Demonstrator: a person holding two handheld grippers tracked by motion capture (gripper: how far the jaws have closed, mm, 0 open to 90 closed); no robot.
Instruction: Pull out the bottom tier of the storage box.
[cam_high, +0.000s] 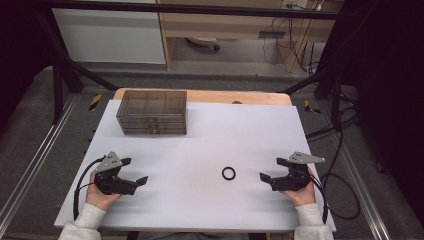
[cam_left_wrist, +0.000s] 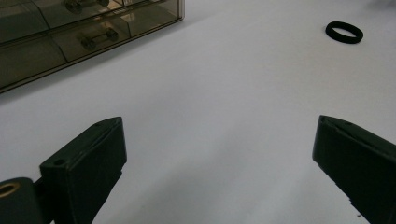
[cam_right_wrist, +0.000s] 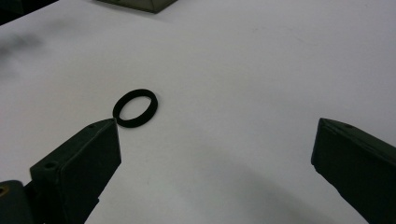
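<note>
**Small black ring lay flat, nearest the right tool**

The black ring (cam_high: 228, 173) lay flat on the white table (cam_high: 200, 140), near the right tool (cam_high: 270, 170) and well apart from the left tool (cam_high: 133, 171). Both tools stood with jaws wide apart, empty. The ring looked light, thin and probably rubbery; lying flush, it would likely need a pinch across its band at one side. The clear drawer box (cam_high: 152, 112) stood far back; nothing blocked the approach.
</note>
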